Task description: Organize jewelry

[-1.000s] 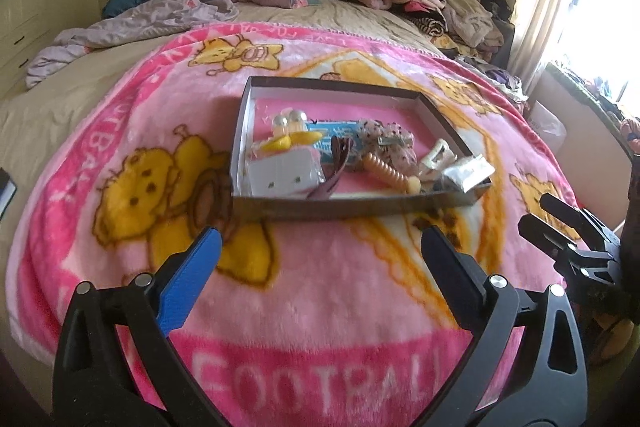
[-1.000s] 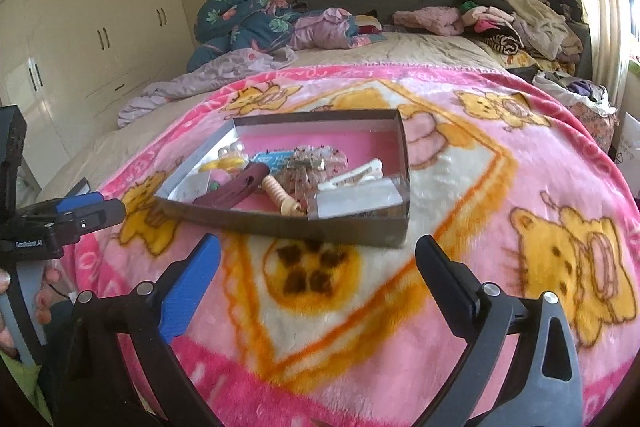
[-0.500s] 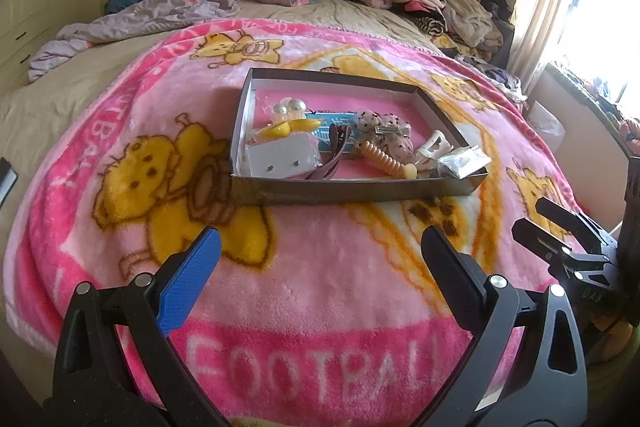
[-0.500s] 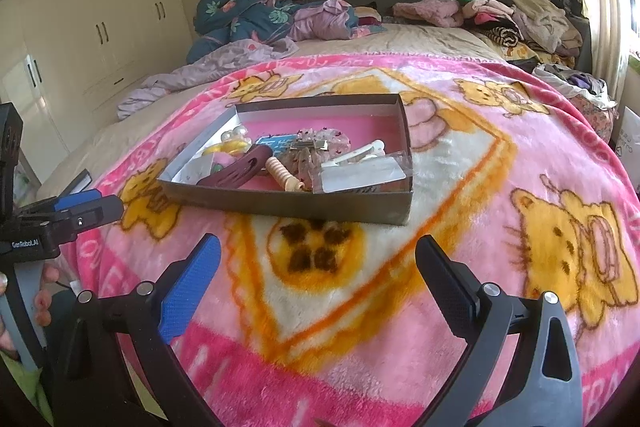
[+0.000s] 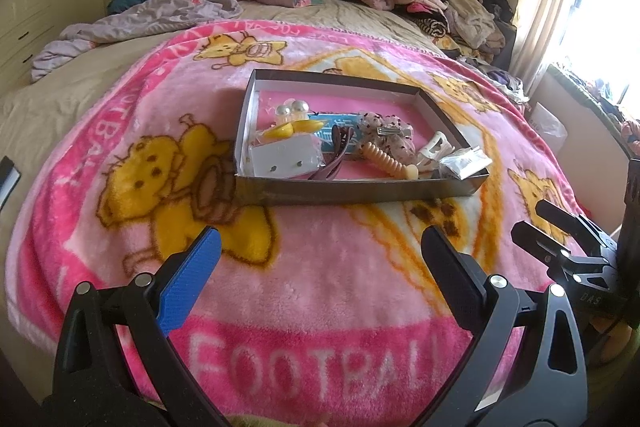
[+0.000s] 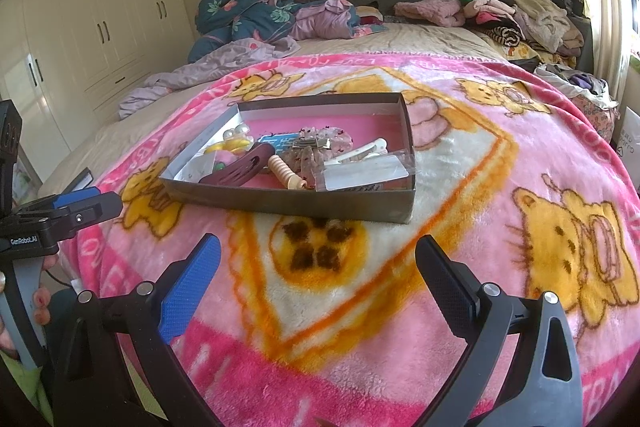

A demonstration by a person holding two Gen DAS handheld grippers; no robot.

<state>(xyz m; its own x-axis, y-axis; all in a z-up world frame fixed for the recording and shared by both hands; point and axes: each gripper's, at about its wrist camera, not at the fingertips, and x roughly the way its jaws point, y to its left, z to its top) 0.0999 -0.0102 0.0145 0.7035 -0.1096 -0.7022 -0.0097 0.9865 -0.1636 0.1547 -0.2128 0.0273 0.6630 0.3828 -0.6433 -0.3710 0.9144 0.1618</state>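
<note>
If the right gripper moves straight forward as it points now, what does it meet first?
Probably the near wall of the shallow dark cardboard box; the open right gripper points toward it over the pink fleece blanket. Depth is unclear.

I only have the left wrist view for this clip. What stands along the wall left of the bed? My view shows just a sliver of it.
Observer: A tall cream wardrobe with dark handles fills that wall.
Operator: Is the left gripper open? My own view shows it, but what about from the other side?
Observer: From the right wrist view the left gripper shows side-on, and the gap cannot be judged from that angle.
Operator: Anything holding it?
Observer: A hand shows beneath it, at the blanket's edge.
</note>
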